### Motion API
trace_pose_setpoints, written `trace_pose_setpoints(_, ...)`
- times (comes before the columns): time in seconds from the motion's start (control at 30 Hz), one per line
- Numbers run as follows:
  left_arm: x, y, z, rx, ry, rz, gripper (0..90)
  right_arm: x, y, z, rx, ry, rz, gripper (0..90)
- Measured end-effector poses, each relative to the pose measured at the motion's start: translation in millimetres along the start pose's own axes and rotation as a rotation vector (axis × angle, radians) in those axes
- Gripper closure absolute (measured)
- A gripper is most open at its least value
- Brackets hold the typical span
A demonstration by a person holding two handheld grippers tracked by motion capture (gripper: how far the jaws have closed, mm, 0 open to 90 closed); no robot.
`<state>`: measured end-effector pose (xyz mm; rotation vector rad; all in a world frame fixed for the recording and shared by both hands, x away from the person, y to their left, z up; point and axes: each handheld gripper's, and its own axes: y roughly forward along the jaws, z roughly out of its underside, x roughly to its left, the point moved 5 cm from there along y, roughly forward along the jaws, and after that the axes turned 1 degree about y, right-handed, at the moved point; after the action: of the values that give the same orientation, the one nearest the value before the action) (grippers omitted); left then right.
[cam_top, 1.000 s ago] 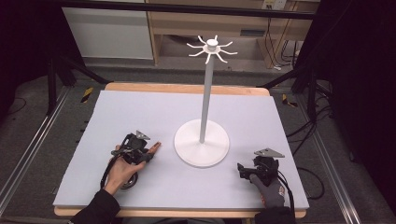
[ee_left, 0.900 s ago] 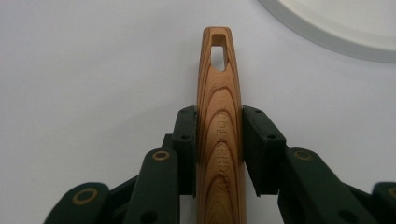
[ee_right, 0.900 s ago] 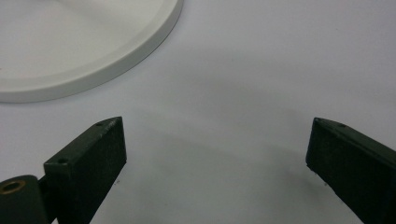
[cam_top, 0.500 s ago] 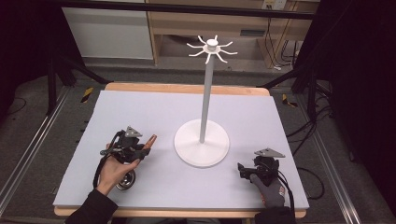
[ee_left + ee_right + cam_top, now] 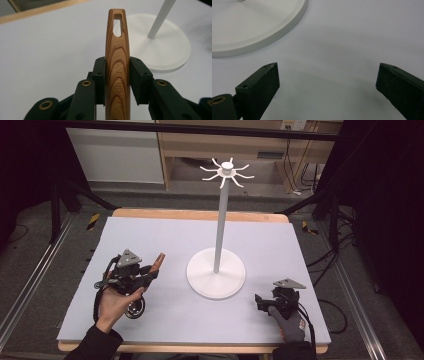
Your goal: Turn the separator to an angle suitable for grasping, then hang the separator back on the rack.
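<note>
While the high view gives just a reddish-brown tip poking out of the left gripper (image 5: 142, 272) above the grey table (image 5: 165, 240), the left gripper view shows what it is: a wooden utensil handle (image 5: 117, 65) with a slotted hanging hole, its jaws clamped on both flat sides, pointing toward the white stand (image 5: 216, 270). From up close the stand's hooked top is cut off. The utensil's working end stays hidden under the hand. Over at the right gripper (image 5: 265, 301), its own view shows the jaws spread wide over bare table just beside the stand's base.
</note>
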<state>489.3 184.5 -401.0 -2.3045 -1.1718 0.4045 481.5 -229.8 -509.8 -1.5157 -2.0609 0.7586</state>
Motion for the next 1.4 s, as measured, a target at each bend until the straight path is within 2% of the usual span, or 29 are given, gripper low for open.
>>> trace_pose_setpoints(0.03,0.0,0.0,0.0,0.000,0.000,0.000,67.3,0.0,0.0,0.0,0.000,0.000,0.000,5.4)
trace_pose_setpoints(0.13,-4.3,-9.6,-6.1,-0.070,0.007,-0.018,67.4,-1.2,-1.3,-0.2,-0.007,0.004,0.008,5.4)
trace_pose_setpoints(0.23,-6.1,-14.2,-9.2,-0.098,0.004,-0.018,67.3,-1.7,-2.5,-0.6,-0.013,0.000,0.012,5.4)
trace_pose_setpoints(0.27,-7.8,-19.2,-12.7,-0.127,0.007,-0.022,67.3,-2.4,-2.8,-1.0,-0.015,0.001,0.015,5.4)
trace_pose_setpoints(0.33,-8.8,-21.7,-14.5,-0.138,0.006,-0.018,67.3,-2.7,-2.6,-1.0,-0.017,0.001,0.013,5.4)
trace_pose_setpoints(0.37,-10.7,-27.2,-17.8,-0.169,-0.001,-0.013,67.3,-3.2,-1.8,-0.9,-0.016,-0.001,0.013,5.4)
trace_pose_setpoints(0.4,-10.7,-27.2,-17.8,-0.169,-0.001,-0.013,67.3,-3.2,-1.8,-0.9,-0.016,-0.001,0.013,5.4)
trace_pose_setpoints(0.47,-13.7,-34.6,-21.5,-0.214,-0.002,-0.018,67.3,-2.3,-2.2,-0.4,-0.014,-0.003,0.011,5.4)
trace_pose_setpoints(0.7,-15.6,-46.2,-28.4,-0.272,-0.002,-0.011,67.4,-3.2,-2.4,-0.8,-0.017,0.000,0.013,5.4)
trace_pose_setpoints(0.93,-16.8,-57.7,-44.9,-0.343,-0.001,-0.009,67.3,-3.3,-2.9,0.0,-0.017,0.007,0.017,5.4)
trace_pose_setpoints(1.23,-19.7,-64.2,-63.3,-0.384,0.002,-0.009,67.3,-3.2,-5.0,-1.1,-0.032,0.005,0.015,5.4)
trace_pose_setpoints(1.4,-16.3,-65.9,-79.6,-0.412,-0.018,-0.010,67.3,-3.7,-5.1,-1.3,-0.034,0.013,0.015,5.3)
